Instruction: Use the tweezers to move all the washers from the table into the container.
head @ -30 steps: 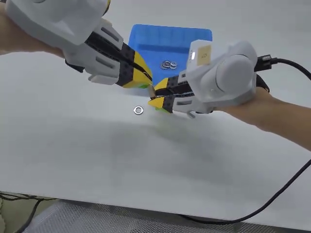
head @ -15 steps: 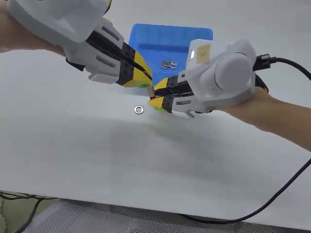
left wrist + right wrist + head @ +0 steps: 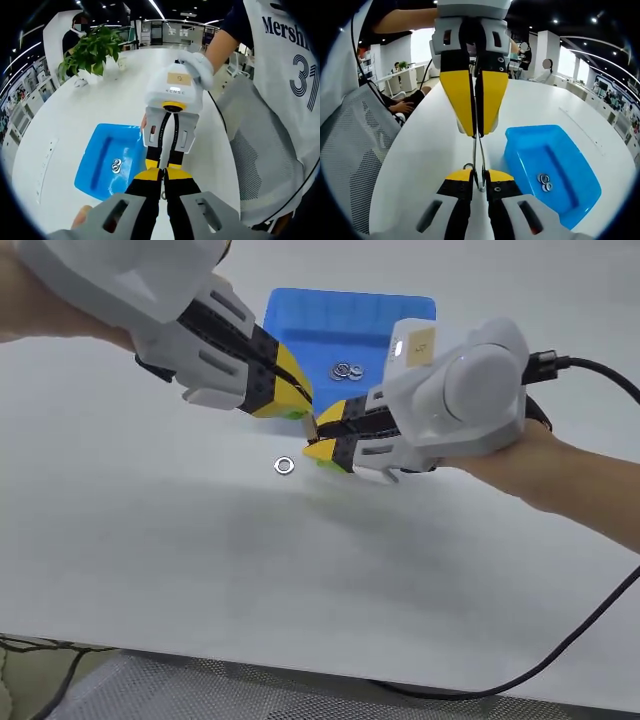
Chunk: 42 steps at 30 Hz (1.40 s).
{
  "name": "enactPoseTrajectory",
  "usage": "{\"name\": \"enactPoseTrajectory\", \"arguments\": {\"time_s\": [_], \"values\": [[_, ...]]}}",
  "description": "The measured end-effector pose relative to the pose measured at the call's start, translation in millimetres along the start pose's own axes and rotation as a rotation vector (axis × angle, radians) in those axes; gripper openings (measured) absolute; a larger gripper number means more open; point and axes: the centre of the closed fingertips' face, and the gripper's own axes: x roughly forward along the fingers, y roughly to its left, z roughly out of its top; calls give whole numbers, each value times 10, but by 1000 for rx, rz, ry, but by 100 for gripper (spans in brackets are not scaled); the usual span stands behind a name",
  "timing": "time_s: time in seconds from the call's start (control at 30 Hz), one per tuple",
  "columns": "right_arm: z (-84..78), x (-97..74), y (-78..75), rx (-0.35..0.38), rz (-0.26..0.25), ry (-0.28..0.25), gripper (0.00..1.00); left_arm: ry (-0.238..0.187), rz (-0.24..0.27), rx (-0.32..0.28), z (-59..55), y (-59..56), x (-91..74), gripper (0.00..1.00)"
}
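One metal washer (image 3: 285,466) lies on the white table (image 3: 200,570), just left of the two grippers' tips. The blue container (image 3: 350,325) behind them holds a few washers (image 3: 347,372). My left gripper (image 3: 303,410) comes in from the upper left and my right gripper (image 3: 318,435) from the right, tip to tip. The thin metal tweezers (image 3: 478,155) run between them. In the right gripper view the left gripper's yellow jaws are shut on the upper part, and my right gripper (image 3: 479,177) is shut on the lower end. The left gripper (image 3: 163,176) is closed too.
A black cable (image 3: 590,370) trails from the right gripper across the table's right side. The table's front edge (image 3: 300,675) runs along the bottom of the head view. A potted plant (image 3: 92,50) stands far off on the table.
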Motion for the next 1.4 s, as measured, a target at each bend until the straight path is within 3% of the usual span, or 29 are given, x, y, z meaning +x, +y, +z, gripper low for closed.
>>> {"name": "enactPoseTrajectory", "arguments": {"time_s": [0.33, 0.53, 0.73, 0.9, 1.1, 1.4], "values": [[-10, 2, -6, 4, -3, 2, 11, -3, 4, -18, -11, 11, 3, 6], [-14, -9, 70, 1, 12, 8, 11, 12, -14, -5, -2, -71, 17, 6], [0, -14, 49, 2, 6, 9, 11, 14, -4, -14, 1, -33, 11, 6], [5, -20, 64, -7, 11, 15, 11, 16, -15, -14, 13, -72, 21, 6], [66, -42, 61, 7, 13, -4, 12, 16, -20, -11, 31, -69, 57, 6], [48, -46, 64, -1, -10, -1, 10, 22, -26, -1, 27, -77, 91, 6]]}}
